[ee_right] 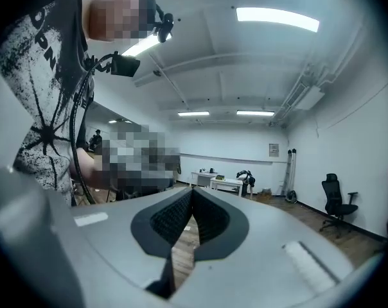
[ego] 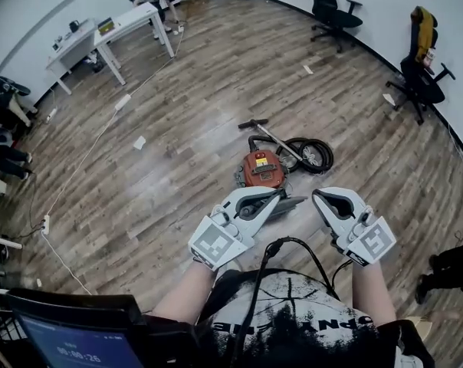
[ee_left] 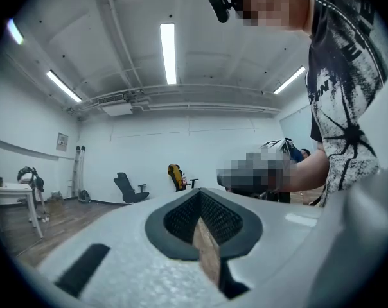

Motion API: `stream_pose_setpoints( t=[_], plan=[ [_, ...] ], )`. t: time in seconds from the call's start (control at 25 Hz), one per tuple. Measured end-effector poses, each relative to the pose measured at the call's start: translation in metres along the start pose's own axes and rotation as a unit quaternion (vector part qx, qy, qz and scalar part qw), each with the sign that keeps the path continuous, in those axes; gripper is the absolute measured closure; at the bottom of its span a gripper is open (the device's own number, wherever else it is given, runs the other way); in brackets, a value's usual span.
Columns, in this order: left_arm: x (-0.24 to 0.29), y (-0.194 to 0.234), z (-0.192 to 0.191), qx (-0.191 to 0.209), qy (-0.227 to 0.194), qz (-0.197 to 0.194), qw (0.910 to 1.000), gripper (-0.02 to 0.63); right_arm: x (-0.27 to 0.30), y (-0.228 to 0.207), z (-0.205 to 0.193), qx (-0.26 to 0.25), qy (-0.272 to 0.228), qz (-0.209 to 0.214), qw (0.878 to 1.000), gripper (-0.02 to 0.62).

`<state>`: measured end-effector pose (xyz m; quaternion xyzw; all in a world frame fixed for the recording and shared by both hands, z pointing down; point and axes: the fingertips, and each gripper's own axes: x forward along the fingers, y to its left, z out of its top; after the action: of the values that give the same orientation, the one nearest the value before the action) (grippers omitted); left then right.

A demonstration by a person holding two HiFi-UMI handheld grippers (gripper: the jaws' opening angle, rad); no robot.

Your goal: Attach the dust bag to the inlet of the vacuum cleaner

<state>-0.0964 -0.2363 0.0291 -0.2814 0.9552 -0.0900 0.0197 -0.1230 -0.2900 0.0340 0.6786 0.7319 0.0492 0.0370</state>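
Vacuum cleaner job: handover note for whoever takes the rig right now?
Left gripper: shut, empty, held up in front of the person.
Right gripper: shut, empty, held beside it.
Vacuum cleaner: orange, on the wood floor just beyond both grippers, black hose coiled at its right.
Dust bag: can't pick it out for sure; a grey shape by the left gripper's tip may be it.
Done: can't tell whether the bag is on the inlet.
Left: probably check the inlet; if it is bare, fit the bag.
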Motion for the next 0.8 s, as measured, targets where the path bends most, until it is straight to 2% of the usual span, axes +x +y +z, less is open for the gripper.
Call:
stream_pose_setpoints(
  t=[0.2,0.32,0.8],
  plan=[
    [-0.004,-0.006,0.004,-0.014,0.0,0.012,0.9998,0.603,0.0,0.001,0.003,-0.008,0.002,0.004,1.0,0.589],
    [-0.005,-0.011,0.004,-0.003,0.001,0.009,1.0,0.603,0.001,0.003,-0.001,-0.005,0.002,0.006,1.0,0.589],
    [-0.005,-0.016,0.01,-0.007,-0.008,0.007,0.9999,0.603,-0.003,0.013,-0.01,-0.006,0.015,0.018,1.0,0.589]
  ],
)
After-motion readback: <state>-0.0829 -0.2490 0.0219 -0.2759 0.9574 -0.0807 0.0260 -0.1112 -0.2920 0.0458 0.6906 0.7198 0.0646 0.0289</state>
